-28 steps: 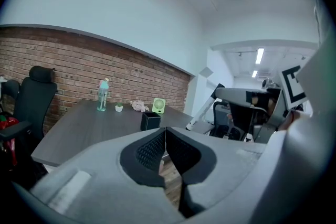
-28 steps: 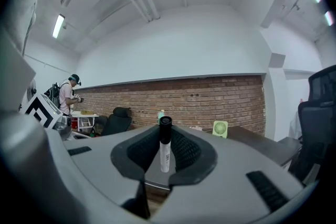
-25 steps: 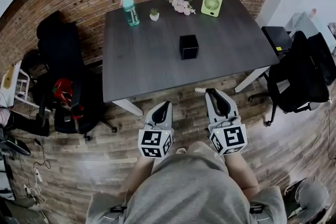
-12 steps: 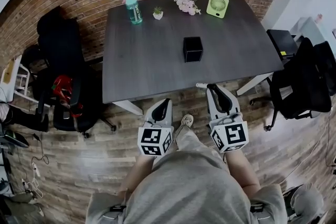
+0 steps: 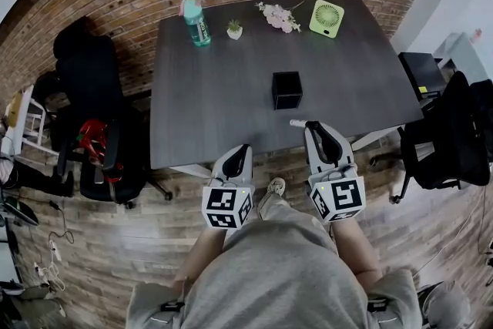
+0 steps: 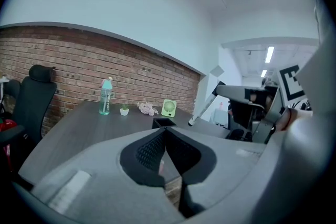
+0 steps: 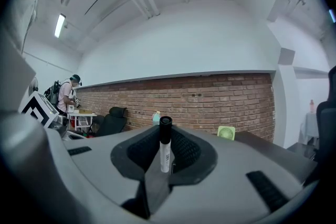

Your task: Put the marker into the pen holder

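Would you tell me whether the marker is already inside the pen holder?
No, the right gripper grips the marker, away from the pen holder.

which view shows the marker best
The right gripper view: the marker fills the centre, black cap and white barrel clear, clamped in the right hand-held gripper. The head view shows only its pale end poking out beside that gripper's tip. The left gripper view shows it small and slanted, off to the right.
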Demonstrator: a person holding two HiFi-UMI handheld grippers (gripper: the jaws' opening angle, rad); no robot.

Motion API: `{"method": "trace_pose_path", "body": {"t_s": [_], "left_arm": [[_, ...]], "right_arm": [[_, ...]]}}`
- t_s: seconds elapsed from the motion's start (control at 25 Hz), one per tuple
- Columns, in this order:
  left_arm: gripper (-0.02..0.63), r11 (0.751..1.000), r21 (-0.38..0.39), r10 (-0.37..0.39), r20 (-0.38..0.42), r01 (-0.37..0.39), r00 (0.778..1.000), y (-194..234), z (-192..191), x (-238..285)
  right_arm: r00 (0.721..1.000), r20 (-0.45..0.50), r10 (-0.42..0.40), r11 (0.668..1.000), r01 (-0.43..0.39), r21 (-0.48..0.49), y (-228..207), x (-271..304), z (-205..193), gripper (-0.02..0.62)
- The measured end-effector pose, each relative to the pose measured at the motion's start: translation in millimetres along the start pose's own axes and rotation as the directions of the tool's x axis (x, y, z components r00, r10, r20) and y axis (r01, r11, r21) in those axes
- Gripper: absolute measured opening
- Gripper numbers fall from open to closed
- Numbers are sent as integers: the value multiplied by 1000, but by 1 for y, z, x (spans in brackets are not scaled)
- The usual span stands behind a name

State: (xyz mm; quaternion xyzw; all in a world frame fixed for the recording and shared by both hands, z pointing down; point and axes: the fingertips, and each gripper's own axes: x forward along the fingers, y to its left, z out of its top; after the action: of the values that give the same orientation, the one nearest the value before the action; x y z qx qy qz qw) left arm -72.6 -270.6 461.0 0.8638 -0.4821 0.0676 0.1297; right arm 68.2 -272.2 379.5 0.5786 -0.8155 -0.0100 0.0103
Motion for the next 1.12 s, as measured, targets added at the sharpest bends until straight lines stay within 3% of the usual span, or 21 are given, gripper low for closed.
{"method": "trace_pose_path", "body": {"t_s": [0.6, 1.12], "left_arm": [[18, 1000, -14, 19, -24, -19, 1000, 30, 22, 71], [18, 1000, -21, 22, -45, -23, 999, 48, 21, 115]], "right_arm": [[999, -43, -5, 1000, 5, -1, -50, 80, -11, 66], [993, -122, -1, 1000, -2, -24, -77, 130, -52, 66]]}}
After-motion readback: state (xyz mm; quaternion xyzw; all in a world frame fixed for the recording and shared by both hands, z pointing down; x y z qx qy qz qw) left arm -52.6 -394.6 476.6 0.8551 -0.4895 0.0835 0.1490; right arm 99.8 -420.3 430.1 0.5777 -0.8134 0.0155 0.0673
